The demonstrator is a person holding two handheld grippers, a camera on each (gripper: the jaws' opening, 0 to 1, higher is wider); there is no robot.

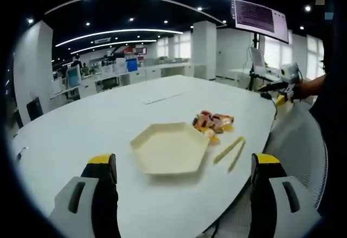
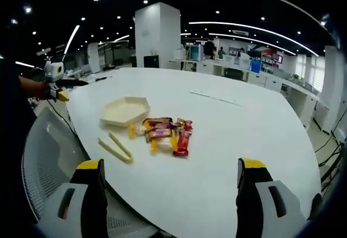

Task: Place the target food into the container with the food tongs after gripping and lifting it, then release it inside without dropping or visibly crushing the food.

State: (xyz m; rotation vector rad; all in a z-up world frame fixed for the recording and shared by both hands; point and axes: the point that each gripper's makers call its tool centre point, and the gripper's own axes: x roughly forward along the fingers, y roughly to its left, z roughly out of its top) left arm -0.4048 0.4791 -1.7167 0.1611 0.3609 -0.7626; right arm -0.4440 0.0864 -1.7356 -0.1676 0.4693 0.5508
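A: Starting nearest, how are the claws sitting?

B: The left claw (image 1: 181, 181) is hanging with its jaws spread wide and nothing between them, just off the edge of the large white oval table (image 1: 108, 124). The right claw (image 2: 169, 186) is doing the same, jaws parted and empty, hovering at the table's near edge.

A: And the tool?

B: The pale yellow plastic food tongs (image 2: 115, 147) are lying flat just beside the pile of wrapped snack bars (image 2: 162, 132), on the side nearer the table's edge. In the right gripper view their long axis is running aslant, up and to the left, ahead of that claw's left jaw.

A: The container?

B: The cream hexagonal tray (image 2: 126, 110) is sitting empty just beyond the snacks. I'm judging neither claw clearly nearer the tongs.
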